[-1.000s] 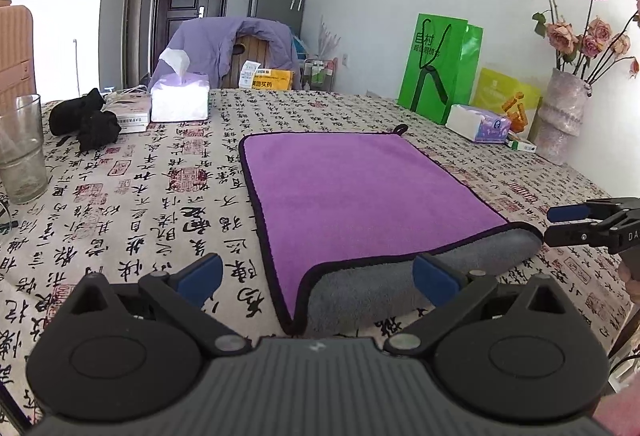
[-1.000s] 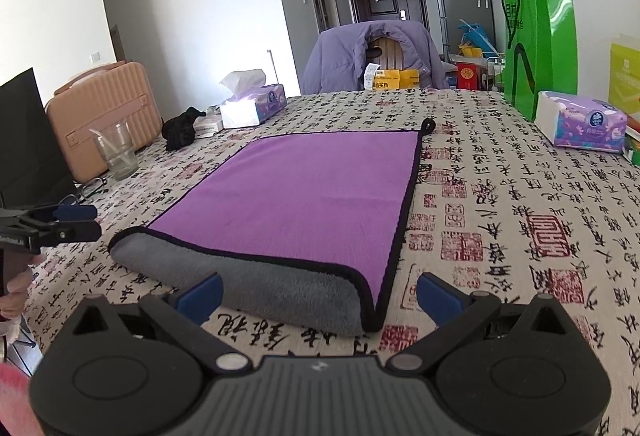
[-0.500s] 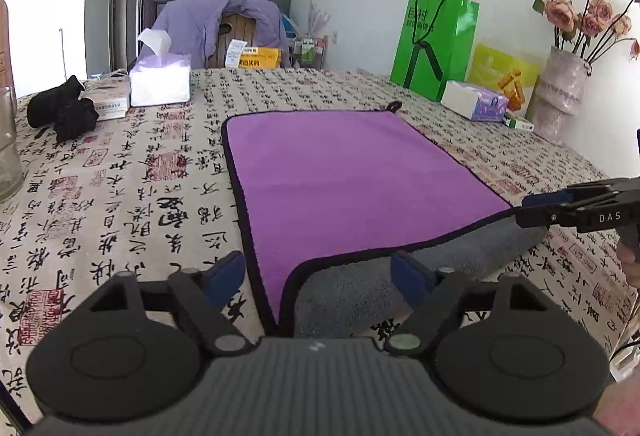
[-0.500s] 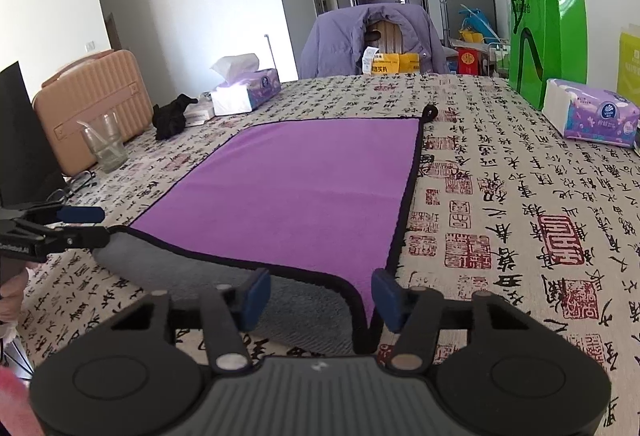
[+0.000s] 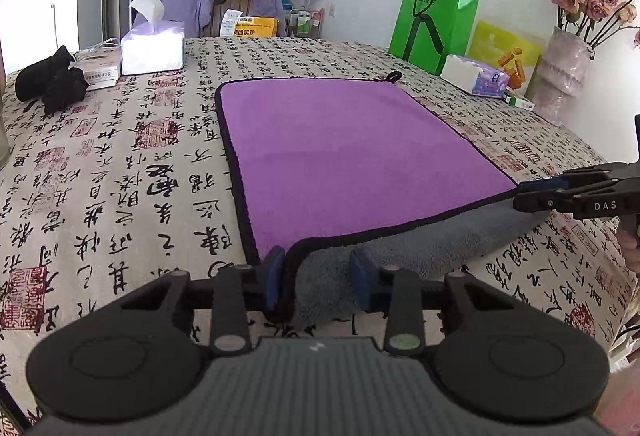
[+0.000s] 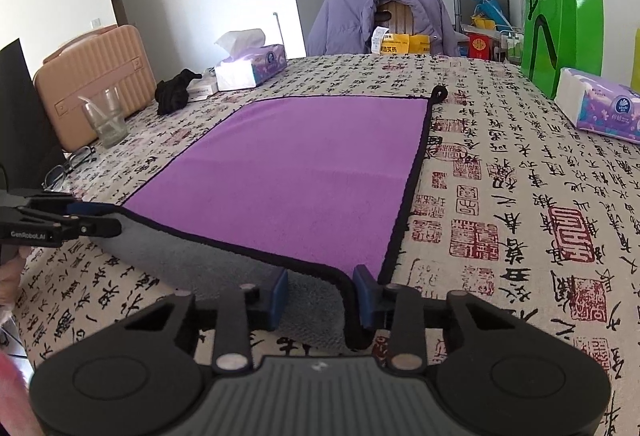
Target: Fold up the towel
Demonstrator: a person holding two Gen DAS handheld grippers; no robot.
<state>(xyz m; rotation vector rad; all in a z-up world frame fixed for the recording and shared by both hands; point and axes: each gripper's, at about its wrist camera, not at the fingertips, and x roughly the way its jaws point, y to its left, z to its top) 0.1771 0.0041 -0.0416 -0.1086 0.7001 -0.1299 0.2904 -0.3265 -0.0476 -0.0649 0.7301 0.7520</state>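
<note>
A purple towel (image 5: pixel 344 151) with black trim and a grey underside lies flat on the patterned tablecloth; its near edge is rolled up, showing grey. My left gripper (image 5: pixel 318 276) straddles the towel's near left corner, jaws narrowed around the fabric but with a gap still showing. My right gripper (image 6: pixel 320 294) straddles the near right corner (image 6: pixel 348 284) the same way. The towel also fills the right wrist view (image 6: pixel 304 171). Each gripper shows in the other's view: the right one (image 5: pixel 540 191), the left one (image 6: pixel 92 220).
Tissue box (image 5: pixel 152 49), black cloth (image 5: pixel 52 79), green bag (image 5: pixel 434 15), tissue pack (image 5: pixel 476 77) and flower vase (image 5: pixel 560 69) ring the table. A glass (image 6: pixel 105 117), spectacles (image 6: pixel 68 165) and pink suitcase (image 6: pixel 96 75) sit at the left. A chair with a jacket (image 6: pixel 380 19) stands behind.
Both grippers moved forward and down onto the towel's near corners, and their jaws narrowed from wide open to close around the rolled edge.
</note>
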